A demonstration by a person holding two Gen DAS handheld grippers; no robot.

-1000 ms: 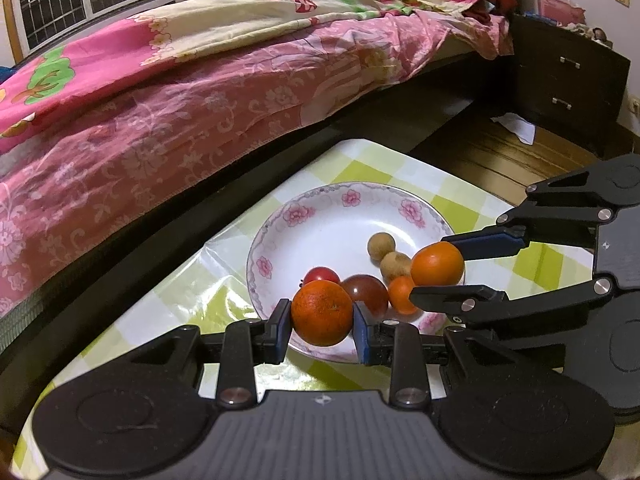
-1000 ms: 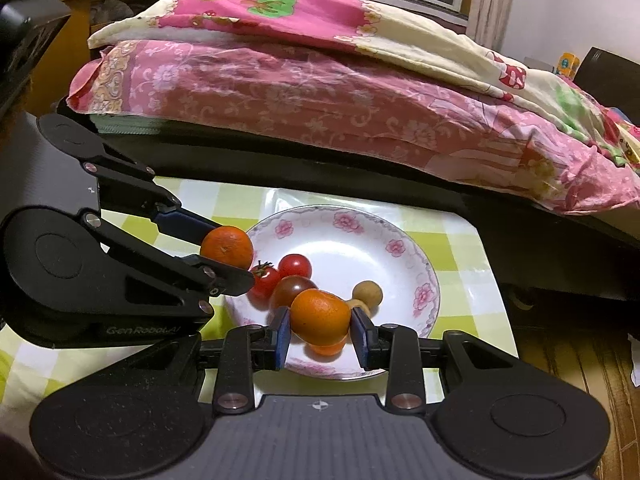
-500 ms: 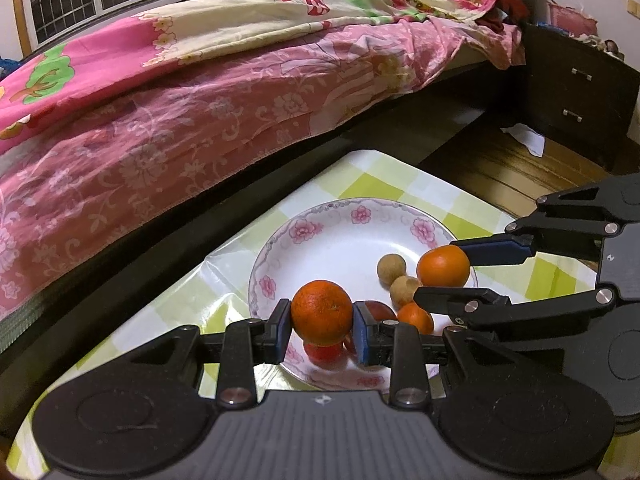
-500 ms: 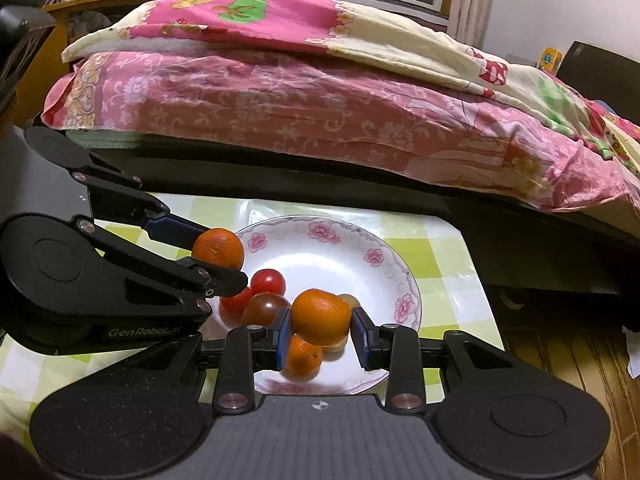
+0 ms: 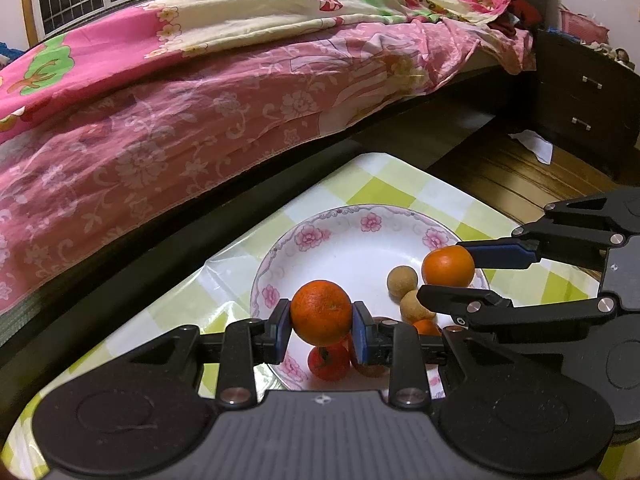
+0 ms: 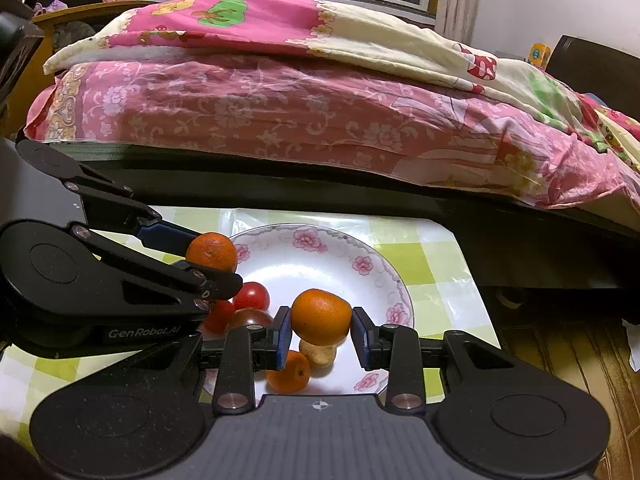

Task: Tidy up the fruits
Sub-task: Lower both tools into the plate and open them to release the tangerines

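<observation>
My left gripper (image 5: 321, 327) is shut on an orange (image 5: 321, 312) and holds it above the near rim of a white flowered plate (image 5: 352, 236). My right gripper (image 6: 321, 330) is shut on another orange (image 6: 321, 316), also above the plate (image 6: 320, 252). Each gripper with its orange shows in the other view: the right one (image 5: 448, 266), the left one (image 6: 212, 252). In the plate lie red tomatoes (image 6: 251, 296), two small tan fruits (image 5: 402, 281) and a small orange (image 6: 289, 372).
The plate stands on a table with a green and white checked cloth (image 5: 384, 188). A bed with a pink floral cover (image 5: 200, 112) runs along the table's far edge. A dark drawer cabinet (image 5: 588, 100) and wooden floor (image 5: 520, 176) lie to the right.
Both grippers have lifted upward with their oranges, away from the fruits in the plate. Both stay shut on their oranges.
</observation>
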